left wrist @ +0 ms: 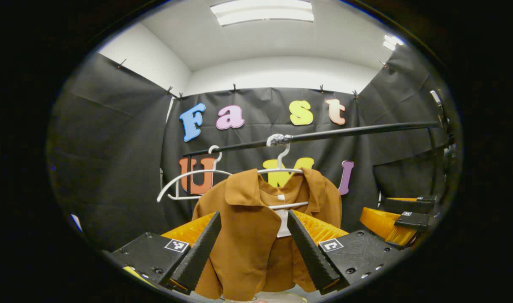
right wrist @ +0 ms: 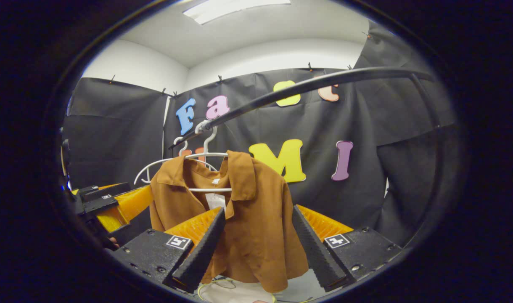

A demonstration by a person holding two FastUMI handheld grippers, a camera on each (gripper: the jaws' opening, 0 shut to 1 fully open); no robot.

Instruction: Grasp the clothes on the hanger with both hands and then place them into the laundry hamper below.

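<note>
A brown shirt [left wrist: 256,227] hangs open-fronted on a white hanger [left wrist: 277,170] from a black rail [left wrist: 323,135], an empty hanger [left wrist: 185,179] to its left. In the left gripper view, the left gripper [left wrist: 252,248] faces the shirt with its fingers spread wide and nothing between them pressed; the shirt's left front panel lies in line with the gap, though whether the cloth is within reach cannot be told. At the right edge of that view the right gripper [left wrist: 401,223] waits near the shirt's other side. In the right gripper view, the right gripper [right wrist: 258,248] is likewise spread, framing the shirt's right panel, with the left gripper [right wrist: 107,206] at the far left.

The step in hand looks to be the approach. To do it well, each gripper should likely close on a shoulder or upper panel, one to a side, so the shirt lifts clear of the hanger evenly and does not snag.

A pale rim [right wrist: 235,290] below the hem may be the hamper; its contents cannot be made out.
</note>
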